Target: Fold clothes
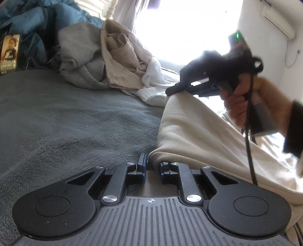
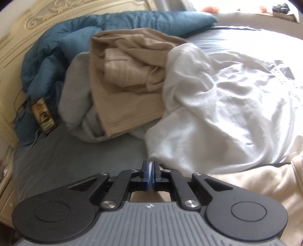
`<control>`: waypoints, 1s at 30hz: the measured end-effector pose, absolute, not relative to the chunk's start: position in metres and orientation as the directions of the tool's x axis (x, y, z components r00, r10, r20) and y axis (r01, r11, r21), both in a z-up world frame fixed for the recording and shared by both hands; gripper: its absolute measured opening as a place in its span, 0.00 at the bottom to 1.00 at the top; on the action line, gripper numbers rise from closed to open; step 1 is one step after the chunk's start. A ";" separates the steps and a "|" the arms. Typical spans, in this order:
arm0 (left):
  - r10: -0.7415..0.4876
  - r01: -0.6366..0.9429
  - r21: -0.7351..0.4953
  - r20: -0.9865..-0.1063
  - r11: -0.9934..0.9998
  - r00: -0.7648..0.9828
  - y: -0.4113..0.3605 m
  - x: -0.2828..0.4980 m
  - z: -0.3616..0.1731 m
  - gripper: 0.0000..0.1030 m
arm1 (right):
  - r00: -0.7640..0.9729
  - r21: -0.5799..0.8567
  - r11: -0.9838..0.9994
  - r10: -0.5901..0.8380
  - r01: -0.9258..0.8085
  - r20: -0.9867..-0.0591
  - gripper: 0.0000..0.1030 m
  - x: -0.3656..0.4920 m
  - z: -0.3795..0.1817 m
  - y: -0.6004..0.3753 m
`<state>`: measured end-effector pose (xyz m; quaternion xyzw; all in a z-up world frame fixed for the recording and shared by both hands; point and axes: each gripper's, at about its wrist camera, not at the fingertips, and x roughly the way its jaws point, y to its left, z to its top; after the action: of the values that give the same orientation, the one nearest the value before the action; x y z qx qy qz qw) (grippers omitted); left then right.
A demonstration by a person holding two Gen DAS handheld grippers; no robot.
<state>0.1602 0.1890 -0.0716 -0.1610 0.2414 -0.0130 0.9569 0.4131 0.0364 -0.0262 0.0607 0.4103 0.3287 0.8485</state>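
A: From the left, what lies along the bed (image 1: 66,117)?

B: Bare grey blanket, open room up to the cream garment (image 1: 198,132), whose folded edge runs from the left gripper (image 1: 151,167) up to the right gripper (image 1: 175,89). The left fingers (image 1: 142,164) stand a little apart with the cream hem bunched between them. Behind sits a heap: blue duvet (image 1: 37,22), grey garment (image 1: 79,56), beige garment (image 1: 121,51), white cloth (image 1: 153,73).

A: And the right gripper?

B: Its own view shows the right gripper (image 2: 151,177) with fingers (image 2: 144,174) closed, a thin pale sliver pinched between the pads. The left view shows its tip on the cream garment's upper corner, held by a hand (image 1: 238,100). Only the right view shows the carved headboard (image 2: 47,11) and the white cloth spread wide to the right.
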 end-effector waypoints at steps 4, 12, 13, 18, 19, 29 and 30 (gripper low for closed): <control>-0.149 -0.058 -0.418 -0.447 0.907 0.882 0.202 0.159 -0.074 0.13 | 0.485 0.363 0.805 0.578 -0.468 -0.656 0.00 0.430 -0.039 0.038; -0.364 -0.047 -0.763 -0.361 0.645 0.859 0.249 0.162 -0.100 0.13 | 0.537 0.374 0.806 0.586 -0.458 -0.606 0.00 0.430 -0.022 0.012; -0.384 -0.042 -0.788 -0.345 0.615 0.856 0.253 0.163 -0.103 0.13 | 0.539 0.372 0.801 0.594 -0.470 -0.597 0.00 0.425 -0.013 0.004; -0.483 -0.002 -0.895 -0.242 0.446 0.841 0.271 0.164 -0.118 0.14 | 0.564 0.374 0.784 0.618 -0.495 -0.547 0.02 0.369 0.046 -0.061; -0.492 0.003 -0.907 -0.227 0.422 0.840 0.273 0.164 -0.119 0.14 | 0.580 0.366 0.791 0.610 -0.491 -0.540 0.02 0.351 0.059 -0.078; -0.453 -0.019 -0.921 -0.210 0.390 0.867 0.272 0.167 -0.122 0.14 | 0.745 0.337 0.901 0.420 -0.274 -0.518 0.20 0.132 0.138 -0.275; -0.455 -0.030 -0.923 -0.216 0.383 0.864 0.273 0.168 -0.121 0.14 | 0.747 0.351 0.904 0.407 -0.246 -0.526 0.24 0.114 0.137 -0.291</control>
<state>0.1679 0.2731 -0.1212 -0.5394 0.2248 -0.1329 0.8005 0.1139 -0.2911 0.1369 0.1306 0.3091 0.1763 0.9254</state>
